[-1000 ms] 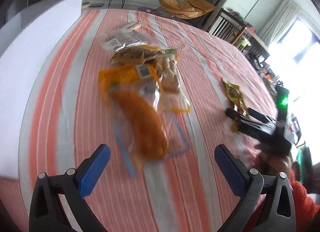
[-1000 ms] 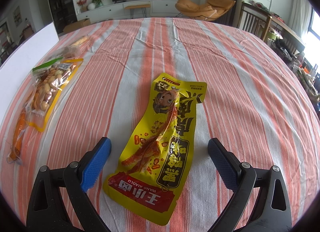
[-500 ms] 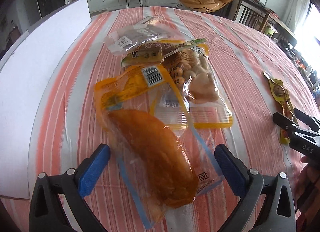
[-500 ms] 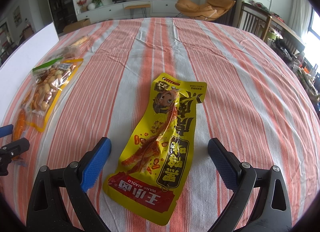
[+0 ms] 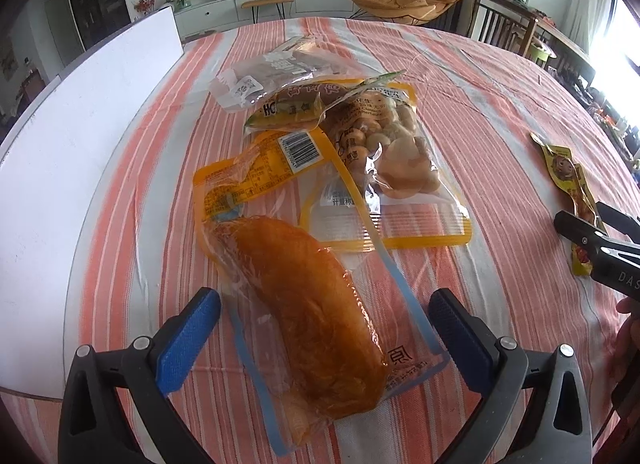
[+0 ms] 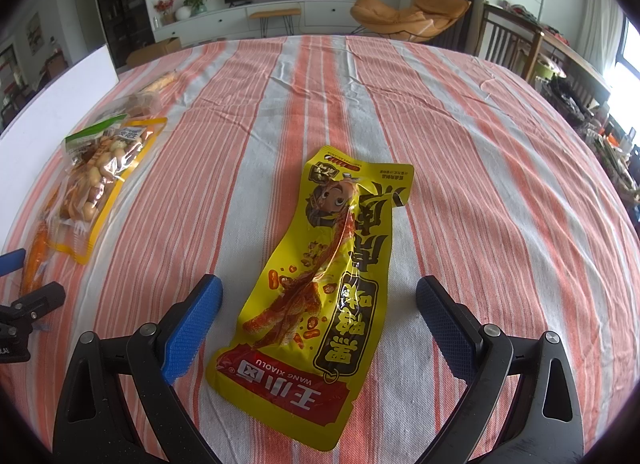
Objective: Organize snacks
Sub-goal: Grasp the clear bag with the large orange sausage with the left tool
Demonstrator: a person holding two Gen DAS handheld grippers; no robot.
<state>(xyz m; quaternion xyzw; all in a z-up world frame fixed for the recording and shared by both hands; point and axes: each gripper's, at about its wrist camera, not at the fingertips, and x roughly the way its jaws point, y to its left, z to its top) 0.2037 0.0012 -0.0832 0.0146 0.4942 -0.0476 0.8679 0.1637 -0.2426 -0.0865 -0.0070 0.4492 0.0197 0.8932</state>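
Note:
My left gripper is open, its blue pads on either side of a clear bag holding an orange bread roll on the striped cloth. Behind it lie a yellow-edged bag of nuts, a brown-and-yellow packet and a clear packet. My right gripper is open around the near end of a yellow spicy-strip packet, which also shows in the left wrist view. The pile of bags appears at the left of the right wrist view.
A white board lies along the table's left edge. The round table wears an orange and grey striped cloth. Chairs stand beyond the far right edge. The right gripper's black body is at the right of the left wrist view.
My left gripper swung to face the snack pile and moved in over the bread bag, which now lies between its pads. My right gripper and the yellow packet have not moved.

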